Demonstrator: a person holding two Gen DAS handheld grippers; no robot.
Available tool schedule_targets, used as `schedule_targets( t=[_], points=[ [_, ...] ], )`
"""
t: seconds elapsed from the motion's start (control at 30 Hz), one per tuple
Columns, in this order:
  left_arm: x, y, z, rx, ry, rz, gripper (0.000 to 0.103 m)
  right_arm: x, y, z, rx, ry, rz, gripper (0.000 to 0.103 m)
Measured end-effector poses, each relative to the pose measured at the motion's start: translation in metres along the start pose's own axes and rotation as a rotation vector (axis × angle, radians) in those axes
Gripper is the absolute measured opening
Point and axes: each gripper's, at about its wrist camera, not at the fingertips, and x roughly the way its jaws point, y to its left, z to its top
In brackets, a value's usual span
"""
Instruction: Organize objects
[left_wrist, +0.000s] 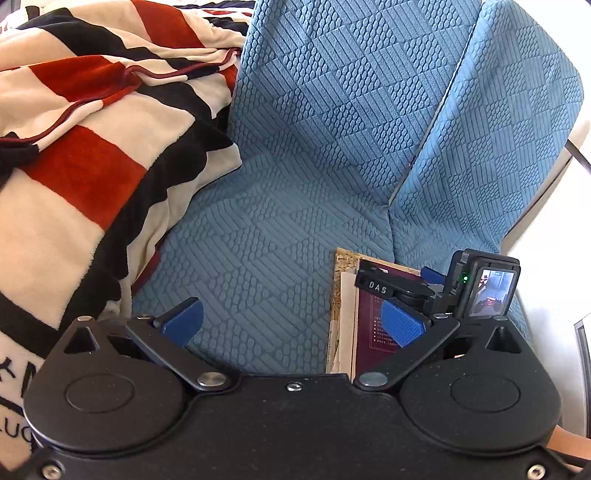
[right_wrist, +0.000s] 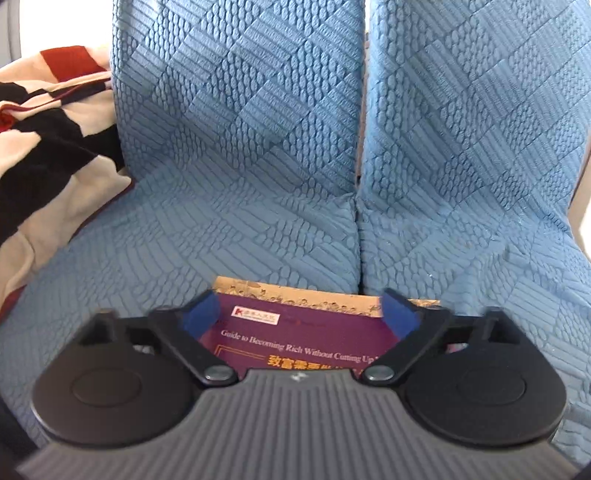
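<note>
A purple book (right_wrist: 295, 332) with a gold English title and Chinese characters lies flat on a larger tan, patterned book (right_wrist: 295, 291), both directly below the right gripper (right_wrist: 301, 314), between its spread fingers.

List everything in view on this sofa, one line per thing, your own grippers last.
purple book: one, purple cover with English and Chinese title text, lying on top of the tan book on the sofa seat.
tan book: one, tan patterned cover, flat on the seat under the purple book, its far edge showing.
blanket: one, red, black and cream stripes, piled at the left end of the sofa.
sofa: one, blue textured cover, seat and back cushions filling both views.
left gripper: one, black with blue pads, open, over bare seat to the left of the books.
right gripper: one, black with blue pads, open, just over the purple book, a pad at each side.
</note>
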Motion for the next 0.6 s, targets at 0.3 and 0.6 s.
schedule_targets(
  t=[0.3, 0.6],
  points=[
    [0.01, -0.007, 0.004, -0.001, 0.008, 0.002, 0.102, 0.001, -0.001, -0.001, 0.011, -0.002, 0.012, 0.103],
    [0.017, -0.029, 0.001, 0.033, 0.031, -0.042, 0.102, 0.001, -0.001, -0.002, 0.011, -0.003, 0.009, 0.103]
  ],
)
